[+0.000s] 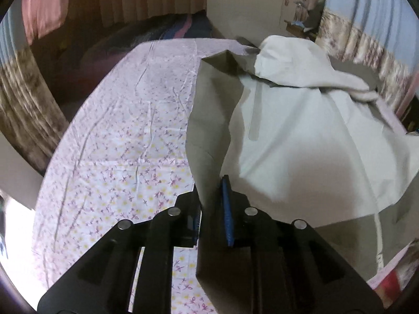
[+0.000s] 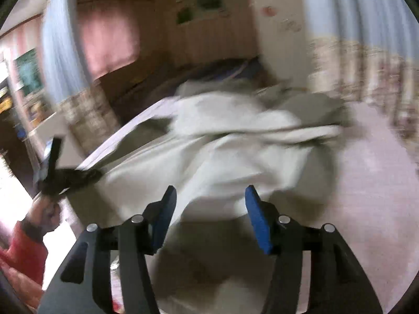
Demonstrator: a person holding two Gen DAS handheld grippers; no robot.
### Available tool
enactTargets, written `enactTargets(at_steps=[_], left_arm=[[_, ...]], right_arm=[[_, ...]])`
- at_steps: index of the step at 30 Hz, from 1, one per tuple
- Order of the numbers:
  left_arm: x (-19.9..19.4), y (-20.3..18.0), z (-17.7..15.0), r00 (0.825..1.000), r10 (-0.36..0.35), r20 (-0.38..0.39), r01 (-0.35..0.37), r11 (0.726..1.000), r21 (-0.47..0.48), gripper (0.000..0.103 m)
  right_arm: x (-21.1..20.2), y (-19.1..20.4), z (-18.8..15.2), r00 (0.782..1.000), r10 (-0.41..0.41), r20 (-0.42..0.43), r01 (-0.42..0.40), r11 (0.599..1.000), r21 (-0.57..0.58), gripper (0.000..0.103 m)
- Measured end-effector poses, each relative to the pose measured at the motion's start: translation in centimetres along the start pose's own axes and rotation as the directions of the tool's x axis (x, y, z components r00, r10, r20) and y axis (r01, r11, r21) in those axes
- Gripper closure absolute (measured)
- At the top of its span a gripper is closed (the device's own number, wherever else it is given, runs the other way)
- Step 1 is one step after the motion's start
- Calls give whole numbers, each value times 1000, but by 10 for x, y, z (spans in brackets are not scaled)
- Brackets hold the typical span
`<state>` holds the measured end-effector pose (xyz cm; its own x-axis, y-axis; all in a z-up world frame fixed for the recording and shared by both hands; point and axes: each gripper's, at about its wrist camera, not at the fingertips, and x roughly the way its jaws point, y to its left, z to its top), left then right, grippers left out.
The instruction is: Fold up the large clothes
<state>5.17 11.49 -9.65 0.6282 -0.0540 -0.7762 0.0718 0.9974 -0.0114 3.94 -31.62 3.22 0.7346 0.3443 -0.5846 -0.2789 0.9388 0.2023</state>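
Note:
A large pale grey-white garment (image 1: 301,130) lies spread and partly bunched on the right half of a bed with a floral sheet (image 1: 125,136). My left gripper (image 1: 212,204) is shut on the garment's near left edge, which hangs down between its blue pads. In the blurred right wrist view the same garment (image 2: 235,141) lies ahead in a heap. My right gripper (image 2: 209,204) is open and empty just above the garment's near edge. The left gripper (image 2: 70,175) shows at the left of that view, clamped on the cloth, with a hand in a red sleeve below it.
The bed's left half is bare floral sheet. Dark bedding (image 1: 162,28) lies past the far end. Curtains (image 1: 26,104) hang at the left and right. A white wall (image 1: 248,7) with stickers stands behind. A white cord (image 1: 378,235) runs along the garment's near right.

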Motion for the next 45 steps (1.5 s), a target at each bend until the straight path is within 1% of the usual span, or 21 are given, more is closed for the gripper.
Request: enactTargets(at_steps=[2, 4, 7, 12, 14, 15, 16, 18, 20, 24, 26, 28, 30, 31, 33, 35, 37, 38, 41, 43, 45], left_arm=[[-1, -5, -1, 1000, 4, 20, -4, 1000, 16, 87], [2, -6, -3, 1000, -4, 16, 4, 1000, 14, 86], [9, -8, -9, 1000, -12, -4, 12, 999, 30, 85], [16, -10, -17, 1000, -20, -14, 21, 998, 67, 83], [17, -8, -16, 999, -42, -11, 43, 998, 54, 83], [17, -7, -16, 999, -47, -6, 48, 998, 51, 84], [17, -8, -17, 999, -54, -2, 54, 997, 46, 86], [16, -8, -17, 997, -72, 10, 72, 997, 22, 93], [10, -9, -19, 997, -78, 25, 78, 997, -3, 100], [-11, -21, -31, 984, -172, 42, 174, 983, -60, 101], [-19, -36, -40, 976, -216, 42, 218, 975, -52, 101], [-27, -55, -52, 967, -251, 29, 252, 967, -31, 100], [-27, -65, -60, 971, -238, 21, 238, 971, -6, 98], [-25, -66, -62, 976, -215, 15, 215, 977, 8, 95], [-26, -60, -61, 983, -184, 25, 184, 983, 8, 81], [-38, -49, -54, 989, -137, 55, 137, 991, 10, 42], [-59, -42, -42, 992, -63, 110, 58, 997, 46, 13], [-70, -37, -34, 989, -30, 144, 21, 998, 66, 7], [-84, -30, -7, 986, -6, 167, -13, 994, 112, 5], [-83, -26, 20, 982, 20, 189, -45, 991, 129, 5], [-76, -25, 51, 982, 33, 184, -59, 988, 140, 5]], right_arm=[[-12, -23, -6, 993, -115, 25, 113, 992, 58, 45], [-11, -44, -22, 986, -166, -2, 164, 978, 130, 37], [2, -55, -55, 985, -157, -76, 169, 963, 209, 35], [28, -45, -93, 979, -116, -170, 157, 955, 253, 30], [36, -34, -95, 981, -124, -152, 153, 968, 197, 43], [37, -32, -96, 983, -114, -144, 139, 974, 177, 74], [36, -31, -93, 988, -72, -135, 95, 980, 175, 86], [29, -27, -85, 988, -130, -88, 139, 984, 110, 90], [7, -23, -74, 954, -299, 17, 299, 954, -25, 93], [-39, -61, -56, 911, -406, 71, 407, 913, -12, 95], [-64, -73, -54, 872, -481, 91, 485, 874, -37, 95], [-77, -84, -57, 856, -510, 80, 514, 857, -37, 95], [-71, -100, -66, 865, -501, -33, 500, 865, -47, 94], [-62, -109, -75, 888, -453, -72, 451, 891, -48, 89], [-54, -120, -87, 912, -386, -141, 385, 922, -36, 84], [-66, -125, -83, 935, -329, -132, 334, 942, 23, 74], [-92, -135, -63, 956, -288, -63, 292, 952, 88, 31], [-102, -135, -59, 954, -299, -27, 301, 949, 93, 29], [-126, -148, -20, 932, -356, 64, 349, 932, 93, 28], [-122, -151, 4, 913, -397, 96, 391, 917, 78, 28], [-114, -155, 31, 905, -408, 117, 404, 913, 59, 29]])
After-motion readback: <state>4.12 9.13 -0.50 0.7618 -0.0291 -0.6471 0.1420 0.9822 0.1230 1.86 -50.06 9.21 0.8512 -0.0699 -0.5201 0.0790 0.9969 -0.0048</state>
